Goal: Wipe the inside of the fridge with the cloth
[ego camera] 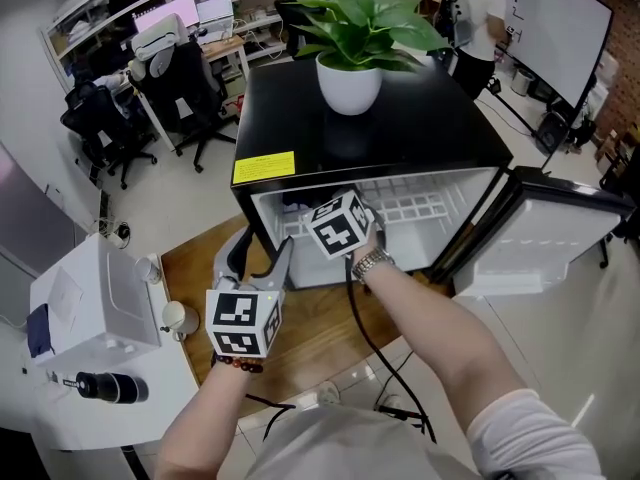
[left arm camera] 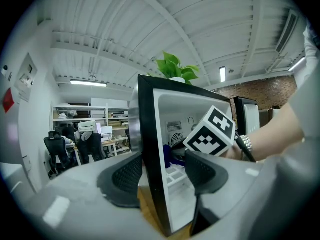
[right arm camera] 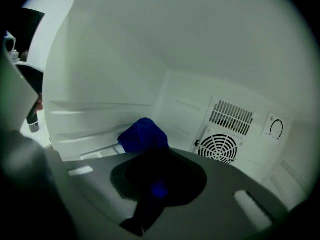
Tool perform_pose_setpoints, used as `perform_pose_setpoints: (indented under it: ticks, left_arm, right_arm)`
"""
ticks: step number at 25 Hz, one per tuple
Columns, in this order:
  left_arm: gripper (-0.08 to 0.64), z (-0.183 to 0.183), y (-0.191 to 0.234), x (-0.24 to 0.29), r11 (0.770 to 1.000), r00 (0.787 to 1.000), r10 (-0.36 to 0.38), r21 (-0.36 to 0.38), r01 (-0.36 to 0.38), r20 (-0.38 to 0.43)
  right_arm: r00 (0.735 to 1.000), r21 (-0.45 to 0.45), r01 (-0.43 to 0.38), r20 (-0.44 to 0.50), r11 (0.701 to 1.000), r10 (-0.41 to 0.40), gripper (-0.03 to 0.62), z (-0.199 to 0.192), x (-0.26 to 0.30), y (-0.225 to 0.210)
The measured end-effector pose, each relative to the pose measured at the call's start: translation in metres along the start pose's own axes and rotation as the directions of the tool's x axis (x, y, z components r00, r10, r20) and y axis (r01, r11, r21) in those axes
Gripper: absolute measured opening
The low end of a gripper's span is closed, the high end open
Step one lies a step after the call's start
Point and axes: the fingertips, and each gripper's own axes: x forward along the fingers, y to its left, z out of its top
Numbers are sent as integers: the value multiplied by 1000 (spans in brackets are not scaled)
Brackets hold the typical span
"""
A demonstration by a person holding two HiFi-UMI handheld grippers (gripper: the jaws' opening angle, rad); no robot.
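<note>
A black mini fridge (ego camera: 400, 128) stands with its door (ego camera: 545, 238) swung open to the right, showing a white inside (right arm camera: 125, 59). My right gripper (right arm camera: 155, 180) reaches into it, shut on a blue cloth (right arm camera: 144, 135) that bulges past the jaws close to the back left corner. In the head view only its marker cube (ego camera: 340, 226) and the wrist show. From the left gripper view the cloth (left arm camera: 167, 156) sits behind that cube (left arm camera: 210, 131). My left gripper (ego camera: 258, 260) is open at the fridge's front left corner, with the wall edge (left arm camera: 150, 174) between its jaws.
A potted plant (ego camera: 350, 68) stands on the fridge top. A wire shelf (ego camera: 415, 208) lies inside; a fan vent (right arm camera: 220, 148) and dial (right arm camera: 276, 129) sit on the back wall. White equipment (ego camera: 95, 298) is at left, with cables and a power strip (ego camera: 325, 396) on the floor.
</note>
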Motion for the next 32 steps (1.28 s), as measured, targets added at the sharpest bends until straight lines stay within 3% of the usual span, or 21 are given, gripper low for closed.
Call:
perform_pose_setpoints:
  ticks: [19,32]
  left_arm:
    - [272,0,0,0,1000,1000,21,-15,-21,-3]
    - [272,0,1,1,999,1000,28,-23,-28,-4]
  right_arm:
    - [993,47,117,-21,992,-116,32,-27,-32,-71]
    - [973,121,221,-96,968,-211,32,-71,-56,-128]
